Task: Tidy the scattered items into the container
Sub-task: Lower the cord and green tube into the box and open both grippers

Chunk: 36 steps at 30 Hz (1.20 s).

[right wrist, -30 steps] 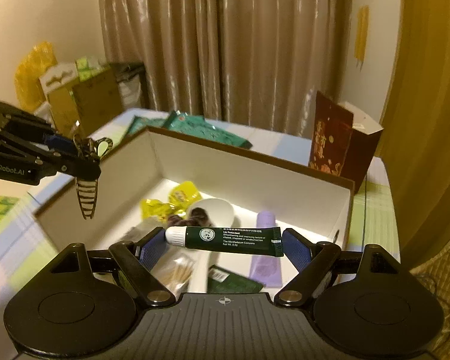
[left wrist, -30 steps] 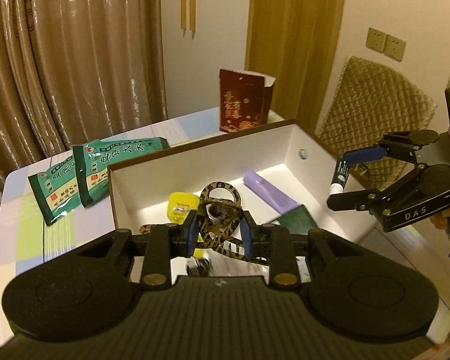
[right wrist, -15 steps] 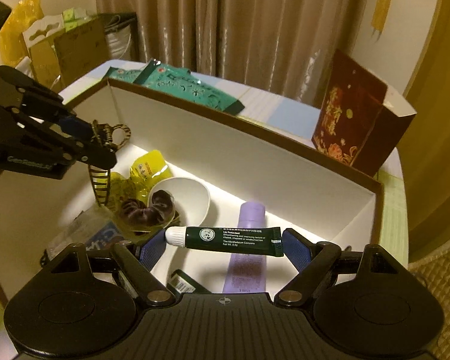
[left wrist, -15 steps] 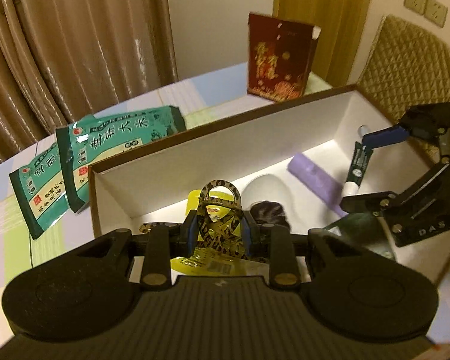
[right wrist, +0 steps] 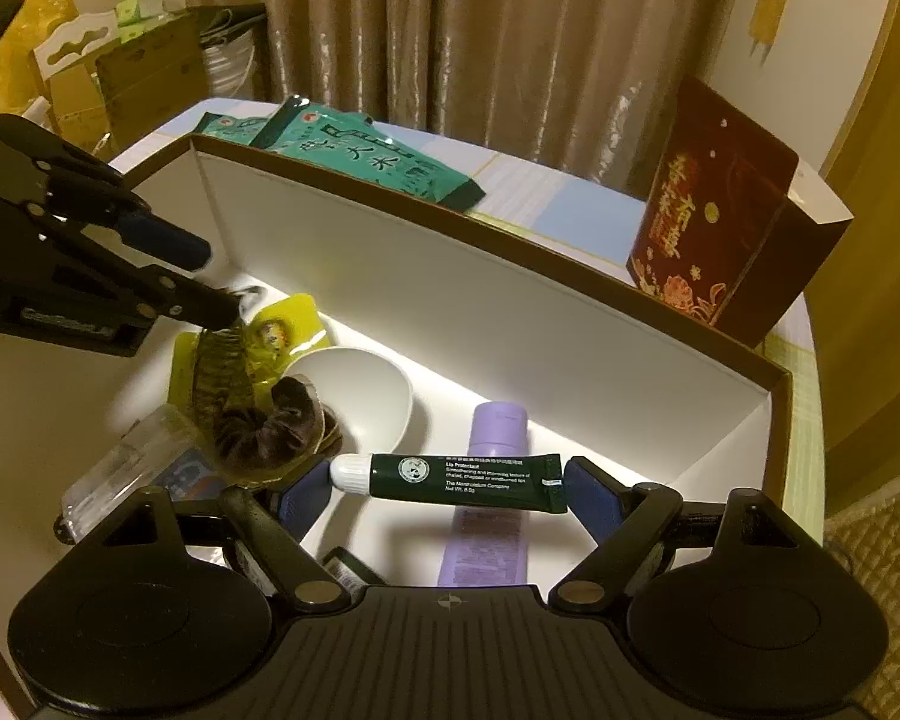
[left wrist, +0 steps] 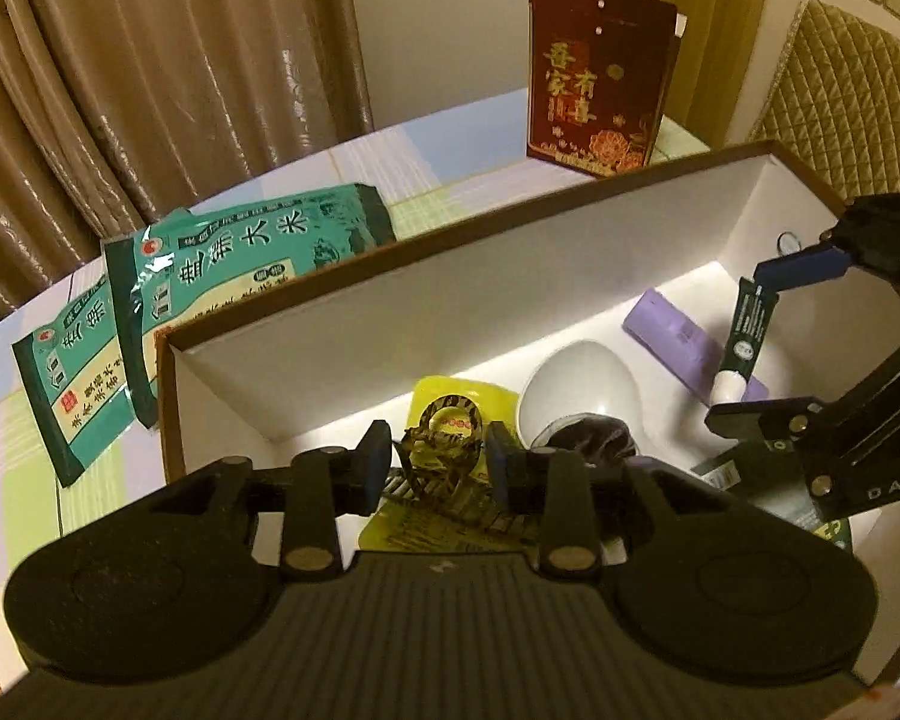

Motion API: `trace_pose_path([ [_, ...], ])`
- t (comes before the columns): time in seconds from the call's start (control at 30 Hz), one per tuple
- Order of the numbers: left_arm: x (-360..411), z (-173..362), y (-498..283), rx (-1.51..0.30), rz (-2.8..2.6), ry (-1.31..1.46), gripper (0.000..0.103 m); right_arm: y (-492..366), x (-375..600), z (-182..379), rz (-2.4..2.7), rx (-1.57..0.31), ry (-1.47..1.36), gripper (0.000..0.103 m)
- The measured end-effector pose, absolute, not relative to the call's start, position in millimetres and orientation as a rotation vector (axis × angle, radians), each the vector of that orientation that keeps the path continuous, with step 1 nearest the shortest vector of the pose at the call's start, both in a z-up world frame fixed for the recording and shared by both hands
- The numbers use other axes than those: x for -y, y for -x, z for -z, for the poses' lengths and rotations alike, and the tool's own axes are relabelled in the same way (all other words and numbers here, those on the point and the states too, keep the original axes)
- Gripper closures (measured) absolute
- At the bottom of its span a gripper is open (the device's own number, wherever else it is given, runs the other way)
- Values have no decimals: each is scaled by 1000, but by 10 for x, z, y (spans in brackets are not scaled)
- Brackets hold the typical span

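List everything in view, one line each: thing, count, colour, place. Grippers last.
box: 1, white inside with brown rim, on table
hair claw: 1, tortoiseshell, between left gripper's pads
lip balm tube: 1, dark green with white cap, in right gripper
purple tube: 1, lilac, box floor
bowl: 1, white, in box
scrunchie: 1, dark brown, beside bowl
yellow packet: 1, in box
rice bags: 2, teal, table behind box
gift bag: 1, dark red, upright behind box
left gripper: 1, black, jaws opening
right gripper: 1, black, clamped on tube
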State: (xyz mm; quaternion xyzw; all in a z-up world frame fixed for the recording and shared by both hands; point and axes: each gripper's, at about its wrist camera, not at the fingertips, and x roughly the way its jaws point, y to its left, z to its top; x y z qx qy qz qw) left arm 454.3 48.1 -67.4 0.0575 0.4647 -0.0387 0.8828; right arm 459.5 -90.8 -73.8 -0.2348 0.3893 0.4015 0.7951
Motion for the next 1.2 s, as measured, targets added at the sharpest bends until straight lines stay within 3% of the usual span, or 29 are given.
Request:
trace_pose_path([
  [0.1,-473,635,-4524,-957,78,-127,65,-4596,906,740,-853,-826,516,21],
  [0.2,-469,599,-4501,-954,80,-118,57,-4572,926,728,-855,-808,521,7],
  [0.3,-469,560,-4480,-950,76,-100,46,-4534,969,690,-867,-779,506,3],
  [0.9,-356,152,-4051,-828,19,-78,9,-4092,1408,424,-824,-793,376,2],
  [1.2,-209,-105,-3619,-708,-33,-111,1,-3719,1593,277,-743,-742,358,2],
])
